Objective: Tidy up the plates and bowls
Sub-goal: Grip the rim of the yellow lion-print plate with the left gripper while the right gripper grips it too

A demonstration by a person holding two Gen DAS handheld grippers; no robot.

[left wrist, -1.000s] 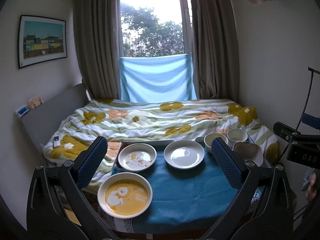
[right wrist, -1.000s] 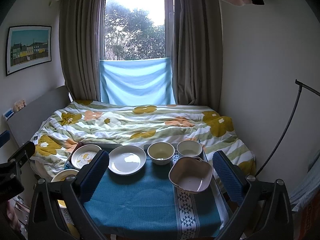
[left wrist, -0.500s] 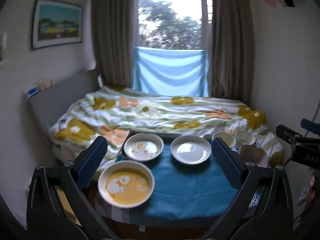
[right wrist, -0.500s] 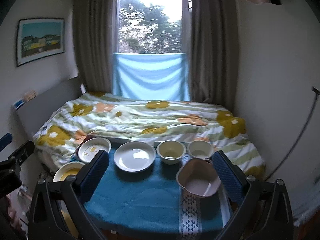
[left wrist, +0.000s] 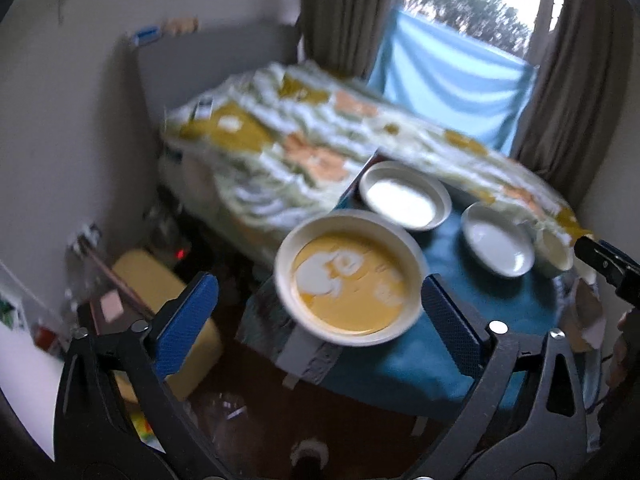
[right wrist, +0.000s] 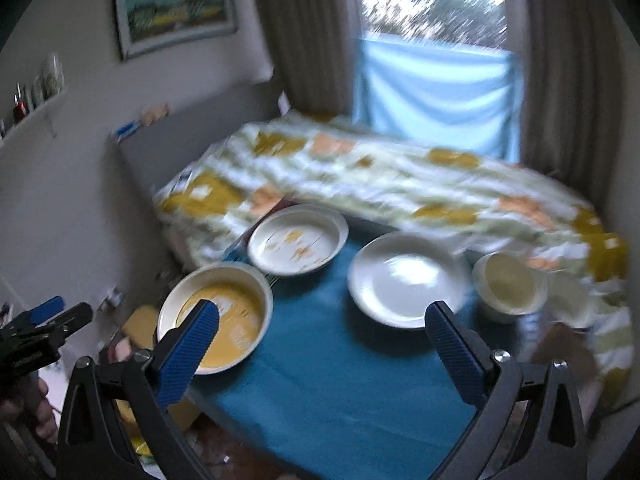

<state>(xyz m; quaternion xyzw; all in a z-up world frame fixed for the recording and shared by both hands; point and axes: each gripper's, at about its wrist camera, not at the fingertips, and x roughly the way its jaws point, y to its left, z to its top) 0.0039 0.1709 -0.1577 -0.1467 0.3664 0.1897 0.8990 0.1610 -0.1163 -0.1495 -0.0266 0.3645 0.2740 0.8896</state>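
Note:
A yellow plate with a white rim (left wrist: 347, 278) (right wrist: 218, 316) sits at the near left corner of the blue-clothed table (right wrist: 340, 380). Behind it are a white plate with yellow print (left wrist: 404, 196) (right wrist: 298, 240) and a plain white plate (left wrist: 498, 244) (right wrist: 406, 280). A cream bowl (right wrist: 508, 284) and another bowl (right wrist: 568, 300) stand to the right. My left gripper (left wrist: 318, 320) is open, close in front of the yellow plate. My right gripper (right wrist: 320, 344) is open above the cloth. Both views are blurred.
A bed with a flowered quilt (right wrist: 380, 184) lies right behind the table. A yellow box (left wrist: 168, 312) stands on the floor left of the table. A pinkish bowl (left wrist: 586, 316) shows at the right edge. Walls close in on both sides.
Both grippers have swung left and down toward the table. The yellow plate is now much closer to my left gripper. Nothing was grasped.

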